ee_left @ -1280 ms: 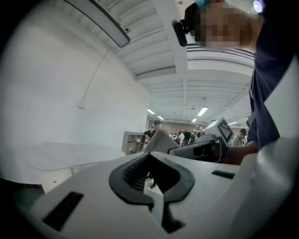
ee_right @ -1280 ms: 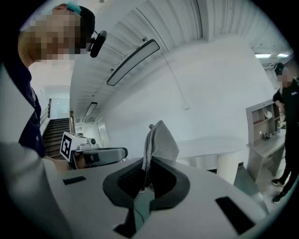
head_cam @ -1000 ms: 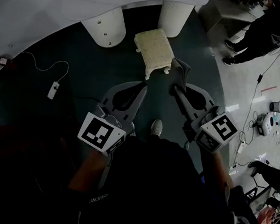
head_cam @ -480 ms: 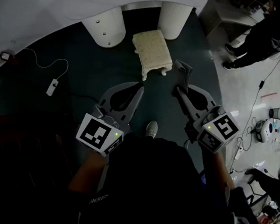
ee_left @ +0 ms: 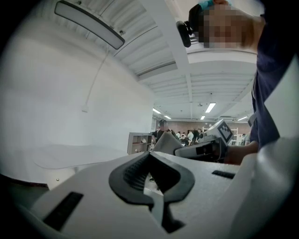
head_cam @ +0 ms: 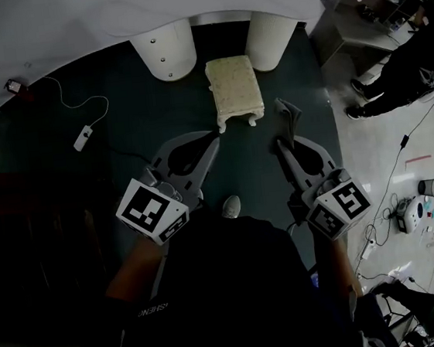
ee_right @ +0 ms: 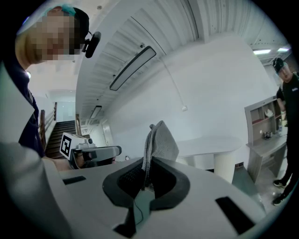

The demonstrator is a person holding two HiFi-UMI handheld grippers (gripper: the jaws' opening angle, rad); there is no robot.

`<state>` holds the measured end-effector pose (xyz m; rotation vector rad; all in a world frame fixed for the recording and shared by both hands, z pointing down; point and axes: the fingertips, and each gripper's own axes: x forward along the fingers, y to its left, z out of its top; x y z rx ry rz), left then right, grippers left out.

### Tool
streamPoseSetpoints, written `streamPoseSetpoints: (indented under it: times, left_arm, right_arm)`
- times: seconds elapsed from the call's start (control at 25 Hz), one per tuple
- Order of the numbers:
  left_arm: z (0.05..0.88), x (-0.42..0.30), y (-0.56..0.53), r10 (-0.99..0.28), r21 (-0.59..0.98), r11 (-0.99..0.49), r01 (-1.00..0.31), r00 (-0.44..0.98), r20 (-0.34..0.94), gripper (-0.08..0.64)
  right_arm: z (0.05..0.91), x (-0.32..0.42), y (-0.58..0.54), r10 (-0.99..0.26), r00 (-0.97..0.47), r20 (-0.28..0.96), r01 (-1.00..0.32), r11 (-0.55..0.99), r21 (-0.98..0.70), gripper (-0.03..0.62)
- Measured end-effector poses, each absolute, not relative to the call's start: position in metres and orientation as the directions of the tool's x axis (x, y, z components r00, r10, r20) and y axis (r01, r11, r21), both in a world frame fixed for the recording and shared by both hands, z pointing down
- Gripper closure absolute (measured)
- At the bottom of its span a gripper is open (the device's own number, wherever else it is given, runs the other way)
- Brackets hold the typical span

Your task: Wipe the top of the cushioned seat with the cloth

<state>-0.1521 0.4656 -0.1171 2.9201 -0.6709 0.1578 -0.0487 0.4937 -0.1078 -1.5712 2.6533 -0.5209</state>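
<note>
Right tongs (head_cam: 281,143) clenched on grey cloth (head_cam: 288,114), beside cushioned seat (head_cam: 233,85). Left tongs (head_cam: 214,136) closed, empty, near seat.

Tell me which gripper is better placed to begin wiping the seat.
Right. The right gripper has its jaws shut on the cloth, which in the head view shows close to the seat. The left gripper has its jaws together on nothing, so it has nothing to wipe with.

coarse grey knitted cloth (ee_right: 161,139), nubbly cream fabric on the cushioned seat (head_cam: 234,87), matt dark floor (head_cam: 131,136).
</note>
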Motion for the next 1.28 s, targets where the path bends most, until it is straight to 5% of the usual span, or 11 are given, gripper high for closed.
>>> streamPoseSetpoints:
  times: [1.28]
  left_arm:
    - [-0.067, -0.139, 0.251, -0.404, 0.197, -0.879, -0.434, 0.898, 0.174, 0.552]
  right_arm:
    - [-0.061, -0.04, 0.288, -0.832, -0.496, 0.247, -0.852, 0.412, -0.323, 0.56]
